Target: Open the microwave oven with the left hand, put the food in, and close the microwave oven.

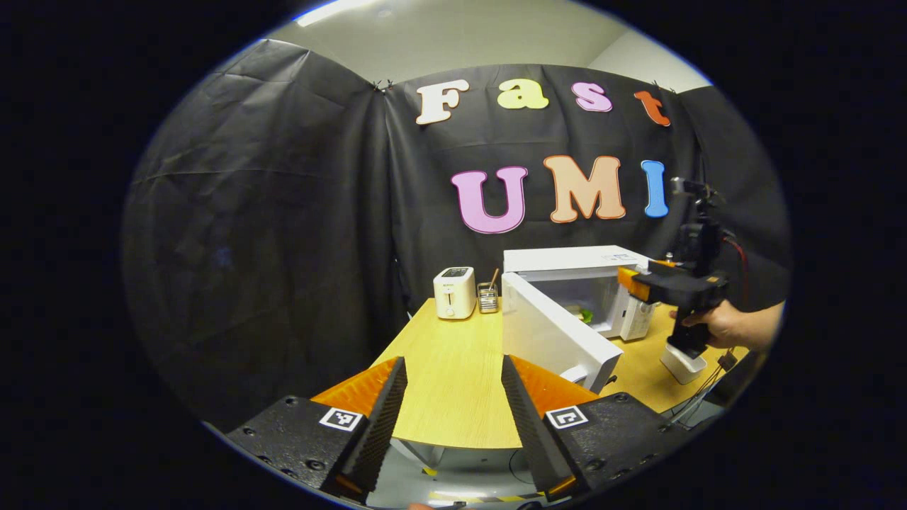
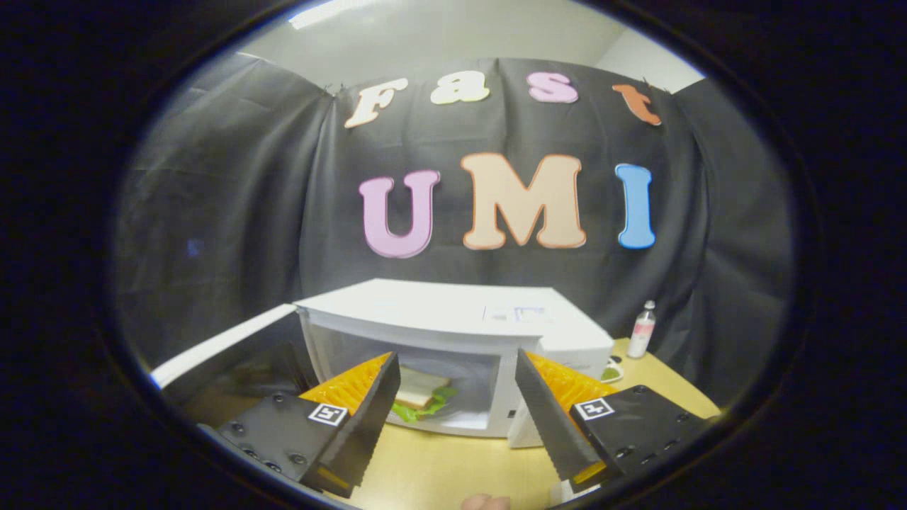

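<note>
The white microwave oven [image 1: 588, 265] stands on the wooden table [image 1: 453, 368] with its door [image 1: 556, 336] swung wide open toward me. A sandwich with green lettuce [image 2: 419, 395] lies inside the cavity; its green edge [image 1: 585, 314] peeks out in the left gripper view. My left gripper [image 1: 453, 397] is open and empty, well back from the door, over the table's near edge. In front of the oven mouth my right gripper [image 2: 453, 397] is open and empty. The left gripper view also catches that right gripper [image 1: 638, 283], held by a hand [image 1: 723, 326].
A white toaster [image 1: 455, 292] and a small wire holder with sticks [image 1: 487, 296] stand at the table's back, left of the oven. A small bottle [image 2: 642, 330] stands to the oven's right. Floor shows below the table's near edge.
</note>
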A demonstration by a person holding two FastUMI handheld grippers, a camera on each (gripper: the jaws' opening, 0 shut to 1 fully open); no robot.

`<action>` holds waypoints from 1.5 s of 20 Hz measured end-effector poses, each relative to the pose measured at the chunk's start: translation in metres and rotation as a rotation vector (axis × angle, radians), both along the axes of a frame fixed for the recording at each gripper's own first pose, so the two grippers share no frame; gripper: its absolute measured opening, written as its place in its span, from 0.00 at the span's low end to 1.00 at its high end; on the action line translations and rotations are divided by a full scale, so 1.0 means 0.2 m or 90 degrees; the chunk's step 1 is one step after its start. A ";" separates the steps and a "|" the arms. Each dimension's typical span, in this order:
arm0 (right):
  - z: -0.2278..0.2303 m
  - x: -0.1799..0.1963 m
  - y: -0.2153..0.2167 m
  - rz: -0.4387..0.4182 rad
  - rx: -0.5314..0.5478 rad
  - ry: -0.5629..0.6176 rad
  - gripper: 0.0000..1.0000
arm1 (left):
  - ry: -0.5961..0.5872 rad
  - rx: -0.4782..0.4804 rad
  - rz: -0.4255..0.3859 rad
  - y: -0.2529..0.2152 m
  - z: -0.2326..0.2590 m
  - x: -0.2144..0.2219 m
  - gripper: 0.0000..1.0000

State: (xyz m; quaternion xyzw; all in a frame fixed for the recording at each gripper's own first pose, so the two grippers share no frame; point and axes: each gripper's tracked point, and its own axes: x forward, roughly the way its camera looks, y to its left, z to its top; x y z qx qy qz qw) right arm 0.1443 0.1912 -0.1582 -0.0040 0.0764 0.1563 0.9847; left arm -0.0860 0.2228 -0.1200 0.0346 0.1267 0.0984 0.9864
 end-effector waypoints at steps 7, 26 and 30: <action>0.24 -0.31 -0.36 -0.043 0.010 -0.012 0.92 | 0.033 -0.017 -0.071 -0.11 -0.17 0.14 0.00; 0.58 -0.55 -0.97 -0.138 -0.019 -0.045 0.92 | 0.181 -0.076 -0.108 -0.35 -0.71 0.26 0.00; 0.60 -0.56 -1.02 -0.147 -0.015 -0.039 0.92 | 0.182 -0.057 -0.149 -0.45 -0.72 0.28 0.00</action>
